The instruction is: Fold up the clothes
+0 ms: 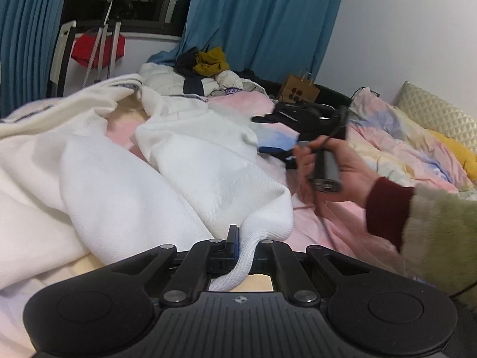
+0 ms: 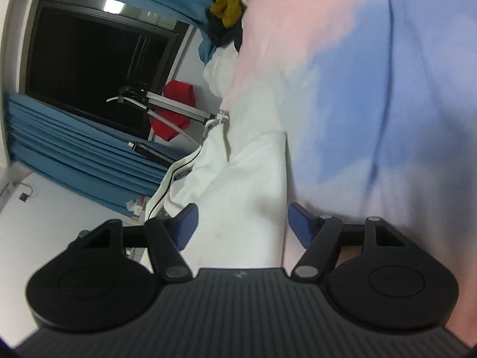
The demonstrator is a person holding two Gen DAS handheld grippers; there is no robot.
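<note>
Here one white garment (image 1: pixel 167 173) lies rumpled over the pink bedsheet (image 1: pixel 322 223), spreading from the left gripper (image 1: pixel 241 247) toward ten o'clock, and two grippers work it: the left one has its jaws pinched together on a ribbed cuff, while the right gripper (image 2: pixel 241 223) holds its blue pads (image 2: pixel 186 223) apart on either side of another white fold. Only the left wrist view shows the person's right hand (image 1: pixel 337 170) gripping the handle at three o'clock, a paper bag (image 1: pixel 298 91) and a clothes pile (image 1: pixel 208 68) at twelve. The right wrist view, rolled sideways, alone shows the dark window (image 2: pixel 89 65) at ten o'clock.
</note>
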